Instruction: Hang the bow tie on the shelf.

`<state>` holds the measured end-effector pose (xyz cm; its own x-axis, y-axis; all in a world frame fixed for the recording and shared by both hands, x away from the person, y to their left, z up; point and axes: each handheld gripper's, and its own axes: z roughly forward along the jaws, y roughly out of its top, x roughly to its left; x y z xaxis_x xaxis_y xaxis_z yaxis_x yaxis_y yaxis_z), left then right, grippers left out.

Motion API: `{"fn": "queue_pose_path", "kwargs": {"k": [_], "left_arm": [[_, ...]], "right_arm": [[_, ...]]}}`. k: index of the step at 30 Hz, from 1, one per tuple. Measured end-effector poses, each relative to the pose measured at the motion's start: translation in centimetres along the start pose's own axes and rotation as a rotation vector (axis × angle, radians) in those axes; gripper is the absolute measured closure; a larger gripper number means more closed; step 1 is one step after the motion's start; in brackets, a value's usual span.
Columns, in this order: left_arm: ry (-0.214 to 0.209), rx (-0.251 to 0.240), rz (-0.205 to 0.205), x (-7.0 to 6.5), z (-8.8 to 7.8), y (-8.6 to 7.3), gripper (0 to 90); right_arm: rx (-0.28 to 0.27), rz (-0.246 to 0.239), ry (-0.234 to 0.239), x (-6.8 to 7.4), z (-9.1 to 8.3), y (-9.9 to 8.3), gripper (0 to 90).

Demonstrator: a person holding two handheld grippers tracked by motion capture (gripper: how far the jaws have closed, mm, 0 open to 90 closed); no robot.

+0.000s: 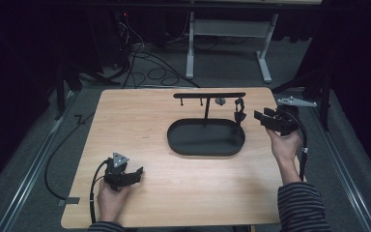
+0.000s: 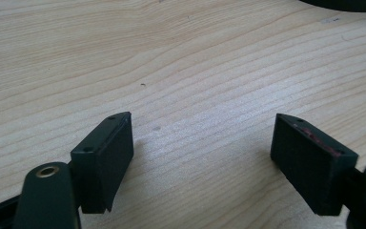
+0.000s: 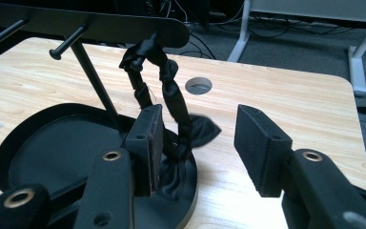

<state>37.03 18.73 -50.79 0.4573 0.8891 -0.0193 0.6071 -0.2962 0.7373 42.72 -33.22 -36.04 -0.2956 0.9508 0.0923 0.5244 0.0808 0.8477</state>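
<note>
Item: black knotted fabric hair tie with bow (image 3: 171, 95), looped over the end peg of a black metal T-shaped stand (image 3: 95, 26), its bow hanging to the rim of the stand's black oval tray (image 3: 28, 143). It hangs just ahead of the right gripper (image 3: 198, 143), nearest the left finger (image 3: 145, 138); the jaws stand partly open, gripping nothing. Judged light, soft, limp and elastic, likely to snag on the peg; best pinched on the knotted band below the peg. Left gripper (image 2: 202, 152): wide open, empty, over the bare light wooden table (image 2: 171, 57), well apart.
</note>
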Motion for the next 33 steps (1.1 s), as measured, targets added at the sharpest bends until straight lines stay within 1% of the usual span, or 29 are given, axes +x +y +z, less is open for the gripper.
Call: {"fn": "queue_pose_path", "kwargs": {"k": [2,6,16,17,26,33], "left_arm": [[0.000,-0.002,0.000,0.0,0.0,0.0,22.9],[0.000,0.000,0.000,0.0,0.0,0.0,22.9],[0.000,0.000,0.000,0.0,0.0,0.0,22.9],[0.000,0.000,0.000,0.0,0.0,0.0,22.8],[0.000,-0.001,0.000,0.0,0.0,0.0,22.8],[0.000,0.000,-0.001,0.0,0.0,0.0,22.9]], "right_arm": [[-0.002,-0.005,0.002,-0.1,-0.1,0.0,54.2],[-0.004,0.001,0.009,-0.2,-0.7,-0.4,53.8],[-0.002,0.007,0.013,-0.4,-1.5,-1.2,53.2],[-0.005,-0.001,0.012,-0.4,-1.7,-1.3,53.1],[-0.007,0.008,0.029,-0.3,-2.8,-1.8,52.3],[-0.008,-0.002,0.040,-0.1,-3.6,-2.2,51.5]]}}
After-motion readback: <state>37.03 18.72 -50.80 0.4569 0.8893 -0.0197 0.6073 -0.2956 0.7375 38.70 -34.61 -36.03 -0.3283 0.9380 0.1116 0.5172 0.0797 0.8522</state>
